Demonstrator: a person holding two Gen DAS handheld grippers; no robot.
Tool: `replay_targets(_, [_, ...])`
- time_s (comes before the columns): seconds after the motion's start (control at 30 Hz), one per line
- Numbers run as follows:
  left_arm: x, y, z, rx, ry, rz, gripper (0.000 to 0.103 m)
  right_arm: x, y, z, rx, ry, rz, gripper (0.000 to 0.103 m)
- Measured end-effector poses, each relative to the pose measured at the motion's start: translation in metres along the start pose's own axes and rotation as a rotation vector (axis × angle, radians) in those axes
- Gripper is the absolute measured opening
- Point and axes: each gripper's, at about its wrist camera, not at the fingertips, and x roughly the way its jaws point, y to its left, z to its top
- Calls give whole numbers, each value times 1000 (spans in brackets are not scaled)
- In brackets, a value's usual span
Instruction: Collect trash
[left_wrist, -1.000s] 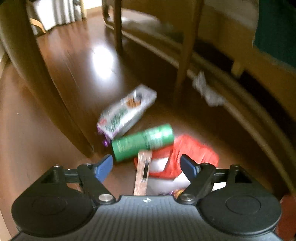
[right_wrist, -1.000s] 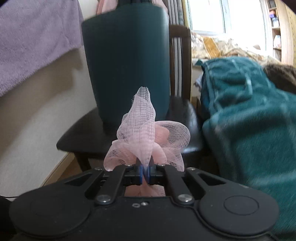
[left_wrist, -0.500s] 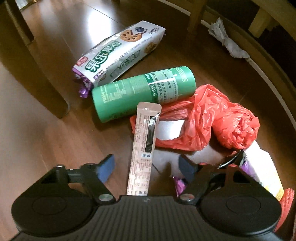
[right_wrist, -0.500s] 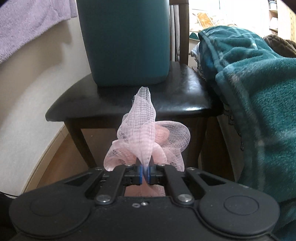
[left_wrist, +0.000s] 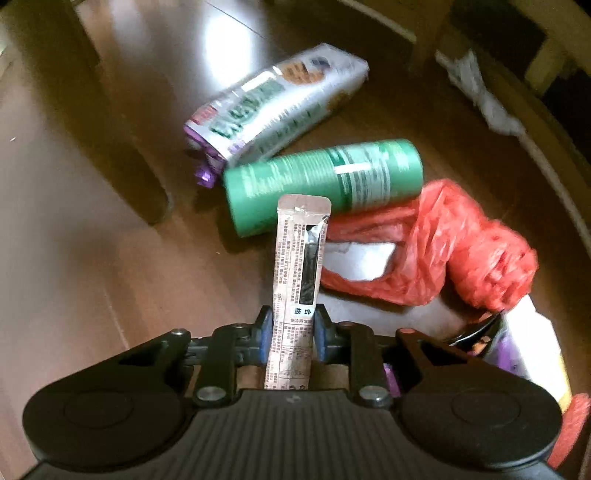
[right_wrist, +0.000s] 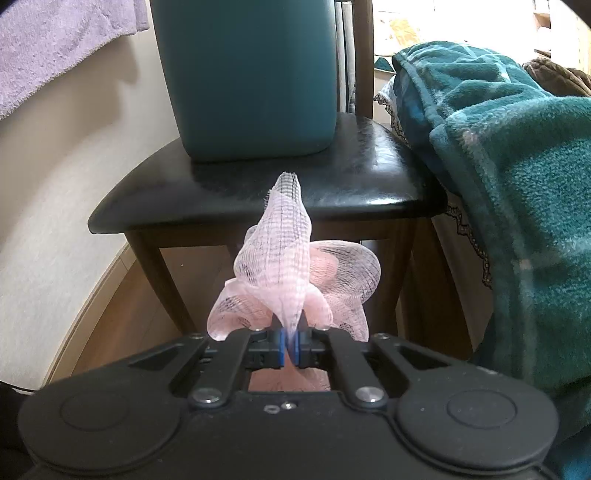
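Left gripper (left_wrist: 291, 334): jaws just closed narrow onto flat, printed beige foil stick sachet (left_wrist: 300, 258), lifted off brown wooden floor (left_wrist: 74, 258) beside smooth green cylindrical can (left_wrist: 325, 182) and crinkled red plastic bag (left_wrist: 443, 247); right gripper (right_wrist: 291, 349): jaws pinched tight on soft pink foam mesh sleeve (right_wrist: 288, 266), near dark teal plastic bin (right_wrist: 247, 74).

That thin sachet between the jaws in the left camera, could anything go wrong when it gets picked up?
Possibly. The left gripper has just been closing its jaws on the sachet, gripping only its lower part, so the long free end may flop or slip out. That end lies against the green can, which might roll when it lifts. The right gripper pinches the pink foam net by a thin edge; it could pull free.
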Motion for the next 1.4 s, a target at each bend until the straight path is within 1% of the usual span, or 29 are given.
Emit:
replay_targets(0.1, [-32, 9, 0, -56, -52, -18, 22, -5, -2, -2, -2, -14, 9, 4])
replay_targets(0.2, [-74, 17, 3, -119, -128, -50, 22, -10, -6, -3, 3, -33, 23, 4])
replay_targets(0.3, [-117, 18, 15, -145, -204, -64, 22, -18, -10, -2, 12, -59, 46, 4])
replay_targets(0.43, [-186, 14, 37, -173, -310, -68, 22, -35, -16, 6, 18, -108, 82, 4])
replay_targets(0.57, [-254, 2, 66, -191, -403, -54, 22, -54, -18, 21, -11, -152, 114, 4])
replay_targets(0.67, [-312, -13, 84, -175, -502, -60, 22, -70, -21, 36, -38, -191, 152, 4])
replay_targets(0.77, [-367, -29, 98, -139, -609, -56, 22, -87, -20, 51, -81, -242, 169, 4])
replay_targets(0.87, [-422, -40, 114, -123, -717, -50, 22, -107, -19, 69, -112, -318, 190, 4])
replay_targets(1.0, [-484, -53, 139, -110, -878, 34, 22, -133, -24, 102, -128, -445, 213, 4])
replay_targets(1.1, [-522, -61, 166, -89, -952, 79, 22, -150, -21, 134, -172, -529, 209, 4])
replay_targets(1.2, [-561, -68, 193, -73, -1027, 105, 22, -159, -15, 169, -210, -603, 194, 4])
replay_targets(1.3, [-597, -74, 225, -84, -1076, 129, 22, -165, -7, 205, -228, -649, 193, 4])
replay_targets(1.33, [-604, -76, 242, -85, -1093, 146, 22, -165, -4, 216, -230, -663, 189, 4])
replay_targets(1.4, [-620, -74, 265, -98, -1097, 157, 22, -158, 0, 243, -213, -673, 204, 4])
